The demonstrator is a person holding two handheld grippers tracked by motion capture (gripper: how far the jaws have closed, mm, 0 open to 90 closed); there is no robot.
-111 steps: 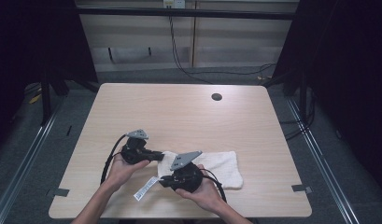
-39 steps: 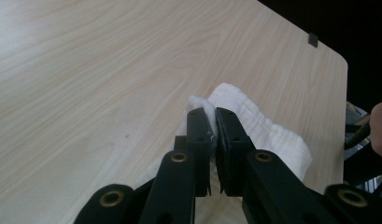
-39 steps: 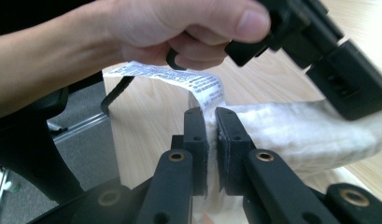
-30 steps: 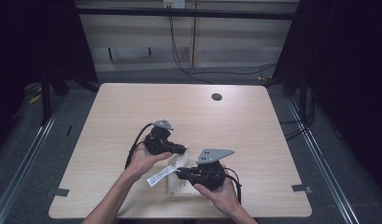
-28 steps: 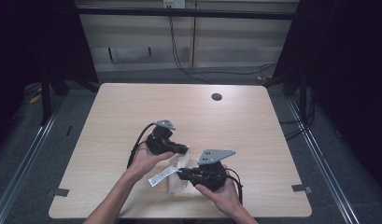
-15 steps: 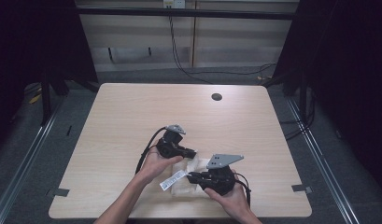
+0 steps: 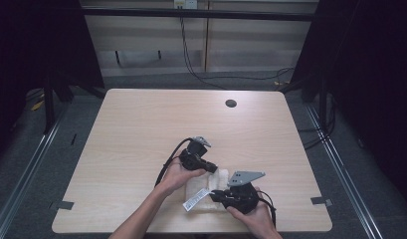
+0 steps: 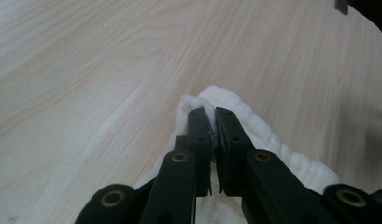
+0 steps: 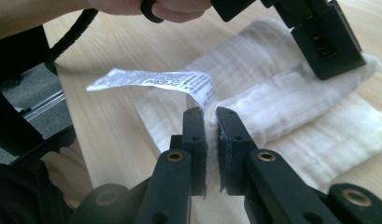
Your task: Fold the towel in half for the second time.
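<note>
Cloth of white, thick, ribbed cotton, folded into a small thick pad, lies on the pale wooden counter at about 6 o'clock, near the front edge, between the two hands. A white printed care label sticks out from its edge toward 8 o'clock.

The left gripper comes in from 9 o'clock and reaches the far corner of the white cloth. In the left gripper view its fingers are pressed nearly together, with only a thin slit between them, and a fold of the cloth is pinched there; the fabric bulges out around the tips.

The right gripper is at the near edge of the cloth, at its 6 o'clock side, pointing toward 9 o'clock. In the right gripper view its fingers are also almost closed, and the cloth edge is caught between them, just at the place where the label is attached; the label curls up and away to 10 o'clock. The left gripper is seen there too, on the far corner of the cloth.

A small dark round hole is in the counter at 12 o'clock, well apart from the cloth.
</note>
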